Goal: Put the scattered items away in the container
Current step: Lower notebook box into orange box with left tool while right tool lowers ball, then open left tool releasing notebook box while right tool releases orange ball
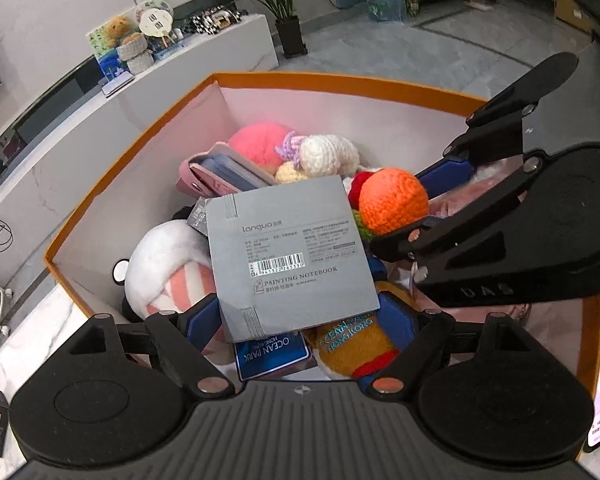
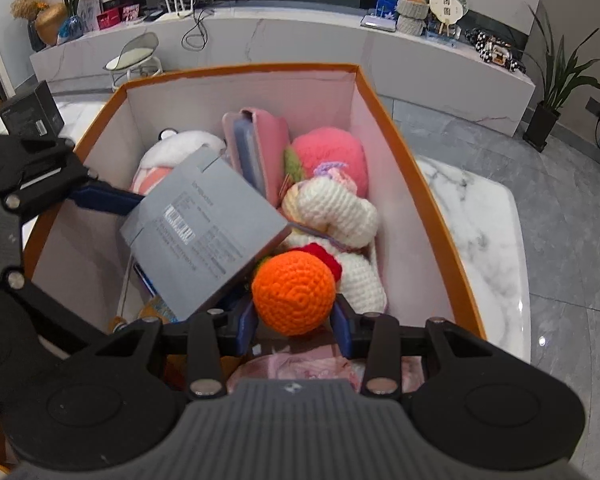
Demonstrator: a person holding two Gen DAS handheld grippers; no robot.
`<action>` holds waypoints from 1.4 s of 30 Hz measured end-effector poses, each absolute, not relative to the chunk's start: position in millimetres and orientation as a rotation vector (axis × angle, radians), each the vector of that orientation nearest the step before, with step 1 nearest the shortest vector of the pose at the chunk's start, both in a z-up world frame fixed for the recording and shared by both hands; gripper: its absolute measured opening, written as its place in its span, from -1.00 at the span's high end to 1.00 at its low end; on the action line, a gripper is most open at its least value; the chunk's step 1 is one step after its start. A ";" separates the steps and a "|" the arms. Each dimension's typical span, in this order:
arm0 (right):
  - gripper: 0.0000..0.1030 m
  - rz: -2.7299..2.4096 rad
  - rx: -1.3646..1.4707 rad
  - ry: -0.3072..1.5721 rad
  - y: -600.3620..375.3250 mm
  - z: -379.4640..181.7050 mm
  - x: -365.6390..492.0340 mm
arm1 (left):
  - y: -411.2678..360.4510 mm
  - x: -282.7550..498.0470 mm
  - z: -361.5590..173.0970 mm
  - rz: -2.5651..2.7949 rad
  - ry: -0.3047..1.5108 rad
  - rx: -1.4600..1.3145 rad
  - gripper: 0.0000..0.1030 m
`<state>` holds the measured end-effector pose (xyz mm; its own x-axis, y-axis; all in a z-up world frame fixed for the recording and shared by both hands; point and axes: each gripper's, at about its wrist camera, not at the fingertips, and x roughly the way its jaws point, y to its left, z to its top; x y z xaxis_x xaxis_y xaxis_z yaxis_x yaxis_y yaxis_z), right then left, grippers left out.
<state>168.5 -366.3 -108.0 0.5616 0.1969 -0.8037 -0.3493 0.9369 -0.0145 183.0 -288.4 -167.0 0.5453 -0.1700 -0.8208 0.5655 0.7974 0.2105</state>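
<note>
With both loads poised over the orange-rimmed cardboard box (image 2: 384, 92), the right gripper (image 2: 296, 320) pinches an orange crocheted ball (image 2: 294, 292) at six o'clock; the left gripper (image 1: 300, 320), spread wide, clasps a flat grey notebook (image 1: 288, 252). Next, I judge: release both.

White marble-veined table (image 2: 476, 216) bearing an orange-rimmed box (image 2: 416, 184) at centre; a black carton (image 2: 34, 114) stands on the tabletop at ten o'clock from the box.

"tanquo", "PAINTING NOTEBOOK" on grey notebook (image 1: 288, 256); "OCEAN PARK" on blue card (image 1: 272, 354).
</note>
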 end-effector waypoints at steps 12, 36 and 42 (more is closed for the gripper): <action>-0.12 0.317 -0.164 0.926 -371.4 -107.6 168.7 | -290.2 183.4 -167.4 -0.470 0.928 0.547 -1.00; -0.51 0.306 -0.100 0.773 -393.1 -60.4 141.8 | -293.7 153.2 -102.6 -0.455 0.791 0.529 -1.00; -0.53 0.298 -0.109 0.751 -392.7 -50.9 133.7 | -278.8 144.4 -82.7 -0.441 0.759 0.424 -1.00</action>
